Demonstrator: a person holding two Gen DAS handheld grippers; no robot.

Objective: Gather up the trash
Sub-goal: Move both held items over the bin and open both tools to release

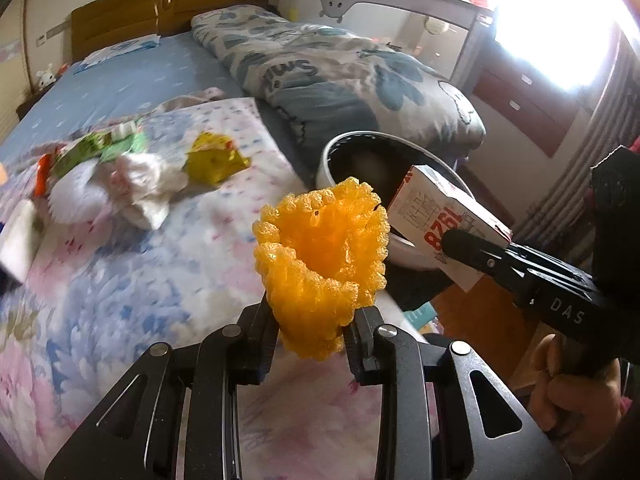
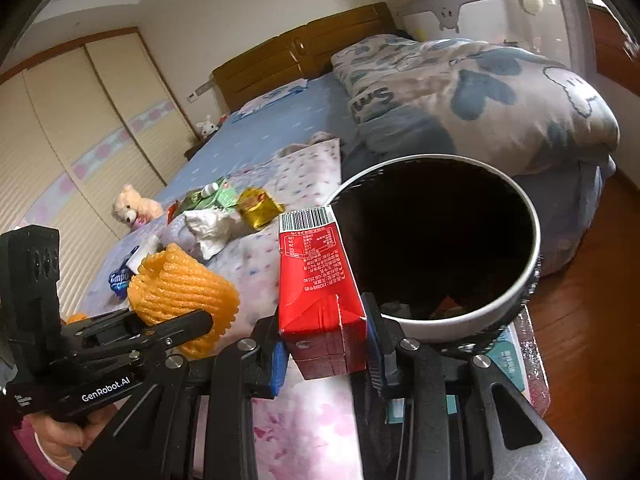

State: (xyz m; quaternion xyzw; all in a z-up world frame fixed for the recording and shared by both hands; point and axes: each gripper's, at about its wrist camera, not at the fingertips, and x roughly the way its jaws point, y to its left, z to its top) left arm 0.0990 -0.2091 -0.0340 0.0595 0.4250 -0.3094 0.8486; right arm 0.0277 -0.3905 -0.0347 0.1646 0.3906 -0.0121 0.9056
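L gripper (image 1: 310,330) has its jaws clamped on an orange foam fruit net (image 1: 320,256), held above the flowered bedspread (image 1: 120,280); the net's lower end sits btwn the pads, its open top faces the cam. From the right wrist view the same net (image 2: 182,292) shows side-on w/ the L gripper (image 2: 188,326) partly covering its base.

R gripper (image 2: 326,344) has its jaws closed on a red-and-white drink carton (image 2: 320,280), barcode end up, right by the rim of the round white trash bin (image 2: 452,326). In the left wrist view the carton (image 1: 436,216) overlaps the bin (image 1: 332,152) opening; can't tell whether it's over the opening or only in front. Bin's inside is nearly black; a few bits at the bottom, too dark to name.

Still on the bed: crumpled white tissue/plastic (image 1: 136,188), a yellow-gold wrapper (image 1: 216,158), green packaging (image 1: 104,146), an orange scrap at the left edge, motion-blurred. A white box at the far left is cut off by the frame.

A hand (image 1: 576,396) grips the R tool's handle, partly hidden. A folded quilt (image 1: 340,68) lies behind the bin. Window at top right is blown out. A teddy bear (image 2: 130,206) sits at the bed's far side.
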